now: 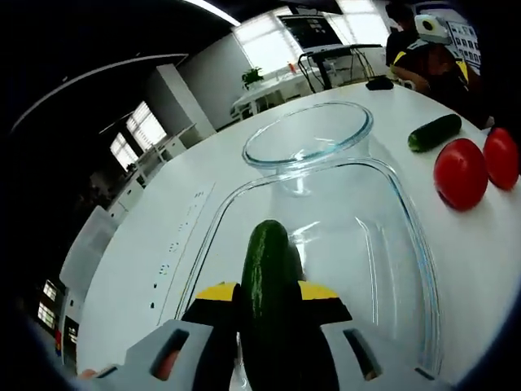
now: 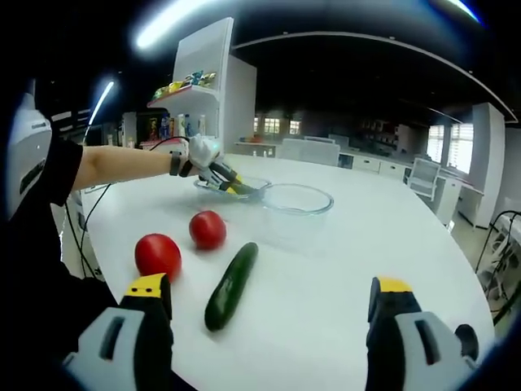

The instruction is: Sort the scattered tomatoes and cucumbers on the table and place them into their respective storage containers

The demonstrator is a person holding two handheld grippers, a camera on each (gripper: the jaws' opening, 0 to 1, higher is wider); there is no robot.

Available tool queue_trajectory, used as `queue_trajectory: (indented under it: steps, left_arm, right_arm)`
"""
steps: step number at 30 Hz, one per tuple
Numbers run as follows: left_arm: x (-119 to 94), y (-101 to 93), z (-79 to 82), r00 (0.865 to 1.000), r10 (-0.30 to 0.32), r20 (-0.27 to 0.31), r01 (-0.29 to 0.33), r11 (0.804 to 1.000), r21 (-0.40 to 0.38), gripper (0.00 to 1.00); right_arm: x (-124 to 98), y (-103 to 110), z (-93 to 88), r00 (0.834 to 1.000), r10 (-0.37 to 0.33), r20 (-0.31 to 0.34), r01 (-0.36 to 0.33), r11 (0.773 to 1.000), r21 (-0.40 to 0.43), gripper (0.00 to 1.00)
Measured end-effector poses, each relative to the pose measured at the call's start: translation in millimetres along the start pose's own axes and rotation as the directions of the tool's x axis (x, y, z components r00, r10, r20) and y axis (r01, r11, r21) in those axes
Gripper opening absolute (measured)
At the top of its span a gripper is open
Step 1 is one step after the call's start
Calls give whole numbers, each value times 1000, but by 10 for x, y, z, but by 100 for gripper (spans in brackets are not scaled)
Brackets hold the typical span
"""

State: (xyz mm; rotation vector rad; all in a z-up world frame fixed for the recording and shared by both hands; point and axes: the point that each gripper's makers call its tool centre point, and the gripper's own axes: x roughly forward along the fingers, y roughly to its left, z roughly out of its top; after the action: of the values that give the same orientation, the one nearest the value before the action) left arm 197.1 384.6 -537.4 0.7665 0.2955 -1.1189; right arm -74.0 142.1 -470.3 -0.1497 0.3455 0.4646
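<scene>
Left gripper view: my left gripper pinching cucumber, held over rectangular glass dish on white bench. Round glass bowl just beyond dish. Second cucumber and two tomatoes lie right of dish.

Right gripper view: my right gripper spread wide, holding nothing, above bench. Loose cucumber ahead, tomatoes left of it. Left gripper over dish.

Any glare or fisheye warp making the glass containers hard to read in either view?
Left gripper view: bright window reflections streak the rectangular glass dish and round glass bowl, whose rims bend with fisheye; the held cucumber looms large. Right gripper view: ceiling lights flare at top, and the distant bowl is small but its rim reads clearly.
</scene>
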Motion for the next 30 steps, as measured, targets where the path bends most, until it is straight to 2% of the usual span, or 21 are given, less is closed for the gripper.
queue_trajectory:
  steps: [9, 17, 20, 22, 24, 27, 29, 30]
  left_arm:
    - [4, -1, 14, 1000, 4, -10, -4, 1000, -7, 29]
    - [-41, 57, 111, 998, 26, 61, -18, 991, -129, 33]
    - [-151, 137, 325, 983, 49, 178, -6, 972, -233, 34]
    - [-236, 207, 420, 971, 80, 224, -17, 963, -270, 34]
    - [-283, 233, 437, 971, 89, 224, -25, 961, -274, 37]
    - [-338, 251, 489, 966, 110, 232, -42, 960, -278, 47]
    - [-379, 256, 551, 960, 138, 244, -71, 961, -266, 56]
    - [-430, 284, 576, 956, 172, 239, -108, 960, -257, 58]
  right_arm:
    - [-15, 9, 29, 1000, -4, 1, 4, 1000, -10, 96]
    - [-44, -1, 31, 1000, -9, 5, 9, 1000, -9, 96]
    - [-51, 0, 27, 1000, -9, 4, 9, 1000, -12, 96]
    - [-53, 3, 30, 1000, -8, 7, 8, 1000, -12, 96]
    - [-52, 9, 33, 1000, -7, 9, 7, 1000, -10, 96]
    - [-48, 22, 36, 1000, -4, 10, 4, 1000, -11, 96]
    - [-49, 32, 37, 1000, -1, 12, 1, 1000, -12, 96]
    - [-51, 35, 38, 1000, -1, 14, 1, 1000, -12, 96]
